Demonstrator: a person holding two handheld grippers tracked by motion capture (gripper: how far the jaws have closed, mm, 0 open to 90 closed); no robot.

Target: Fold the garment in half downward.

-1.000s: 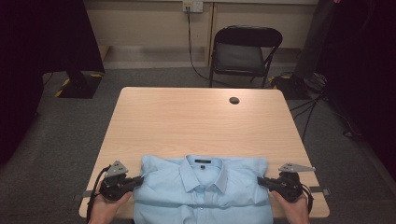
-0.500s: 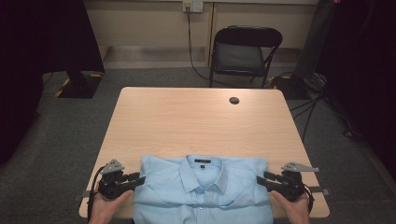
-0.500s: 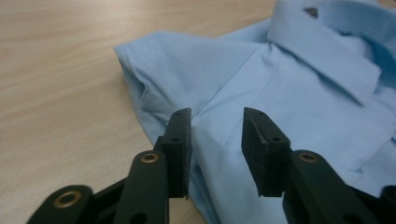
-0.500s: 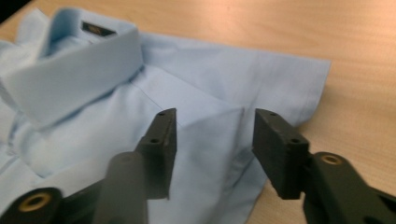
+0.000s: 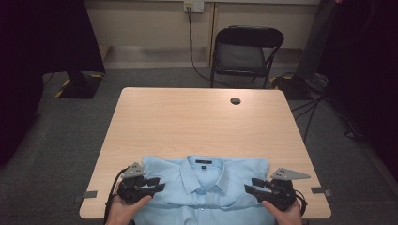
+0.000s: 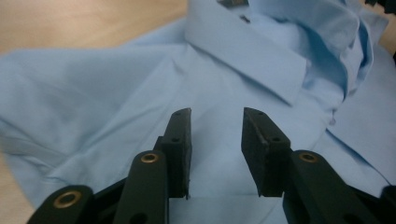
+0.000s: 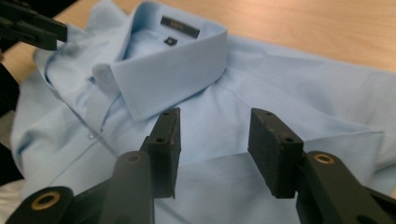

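A light blue shirt (image 5: 206, 190) lies front up at the table's near edge, collar (image 5: 204, 165) toward the far side. My left gripper (image 5: 158, 184) hovers over its left shoulder, my right gripper (image 5: 250, 185) over its right shoulder, both pointing inward. The left gripper's jaws have just been opening and stand open (image 6: 217, 116) above the cloth (image 6: 93, 93), gripping nothing. The right gripper's jaws opened and have just been closing a little; they stand open (image 7: 215, 116) over the shirt (image 7: 299, 116) near the collar (image 7: 168, 79), with nothing pinched. The left gripper (image 7: 32, 25) also shows far off.
The wooden table (image 5: 197, 122) has a small black disc (image 5: 235, 101) near its far edge. A black folding chair (image 5: 244, 54) stands behind the table. Cables (image 5: 324, 101) trail on the grey floor at the right. A dark stand base (image 5: 77, 84) sits at the far left.
Both grippers' jaws, shut at the shirt's shoulders a second ago, now stand open. Both hands have shifted slightly inward over the shirt. The shirt lies as before.
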